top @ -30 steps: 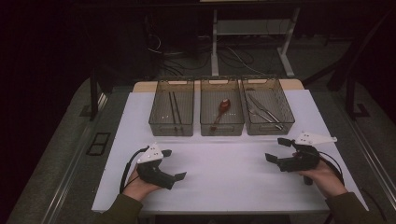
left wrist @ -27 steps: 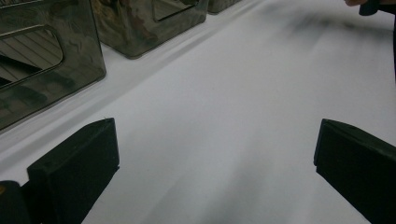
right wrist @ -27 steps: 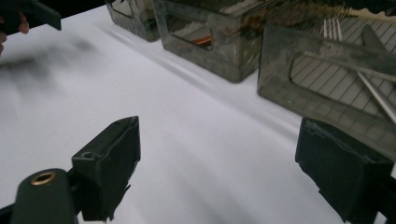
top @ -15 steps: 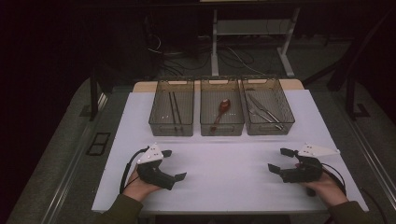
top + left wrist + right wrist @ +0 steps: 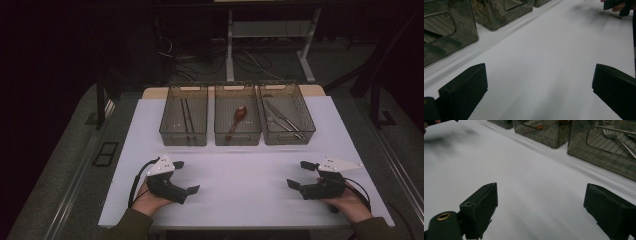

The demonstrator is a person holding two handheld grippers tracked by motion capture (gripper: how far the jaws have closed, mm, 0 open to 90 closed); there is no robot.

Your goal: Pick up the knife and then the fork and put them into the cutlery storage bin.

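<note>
Cutlery bins are sitting in a row at the far side of the white desk [image 5: 250,165]: the left bin [image 5: 183,121] with dark chopsticks [image 5: 185,114], the middle bin [image 5: 237,121] with a reddish-brown spoon [image 5: 237,119], and the right bin [image 5: 286,120] with metal cutlery [image 5: 280,116], a fork among it in the right gripper view. I am holding both tools low over the bare near part of the desk, well apart from the bins. The left hand-held gripper [image 5: 185,176] is hanging near the left corner with its jaws spread wide and nothing between them; the right hand-held gripper [image 5: 301,174] is hanging near the right corner, jaws likewise wide apart and empty.

Nothing is in hand, so I judge the step to be a reach toward a bin. To do it well I would be keeping the jaws spread, coming in over the rim from above rather than through the wall, and lining the jaws across a handle.

Compared with a second ago, the right hand-held gripper has been drawing back toward me and slightly right; the left one is staying put.
</note>
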